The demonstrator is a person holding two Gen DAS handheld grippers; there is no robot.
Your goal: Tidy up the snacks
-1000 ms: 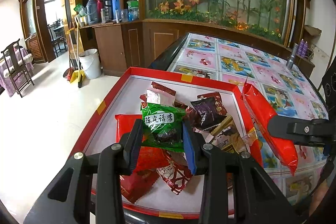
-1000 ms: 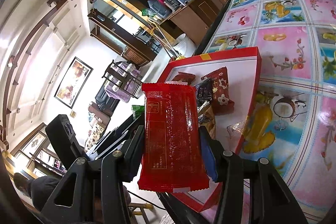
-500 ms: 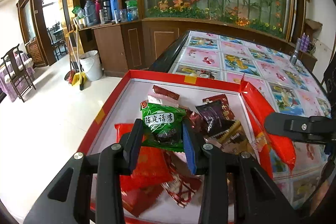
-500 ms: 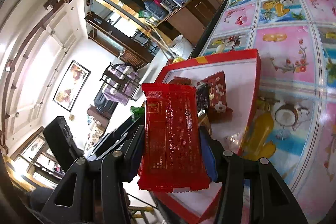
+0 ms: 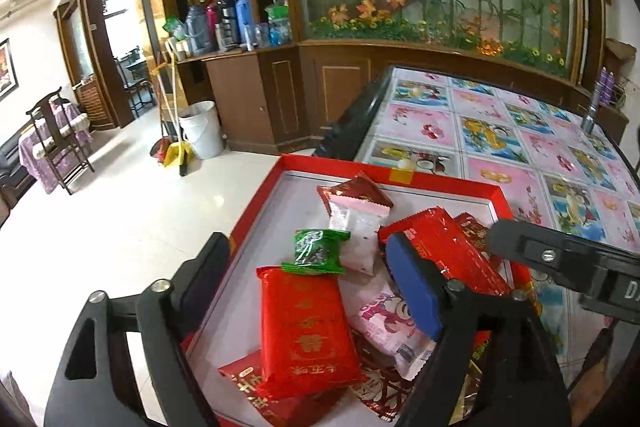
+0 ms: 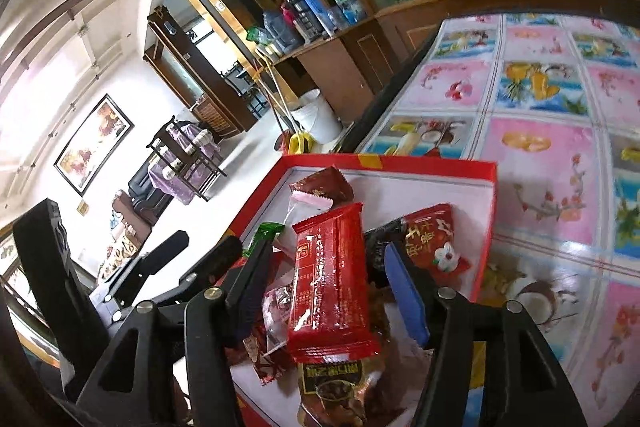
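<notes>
Both grippers hang wide open and empty: left gripper [image 5: 316,279] above the green packet [image 5: 316,251], right gripper [image 6: 324,275] above the red packet [image 6: 330,279] (both lie in the red tray [image 5: 440,183]).

A shallow red box [image 5: 444,183] with a pale floor holds a loose heap of snack packets. At the near end a large red packet with gold print [image 5: 306,331] lies flat on top of other red wrappers. A small green packet [image 5: 316,251] lies touching its far edge. Beyond that sits a pink-and-white packet [image 5: 354,223], partly over a dark red one [image 5: 352,189]. A long red packet [image 6: 330,279] lies across the pile, with a dark brown packet [image 6: 332,387] at its near end.
</notes>
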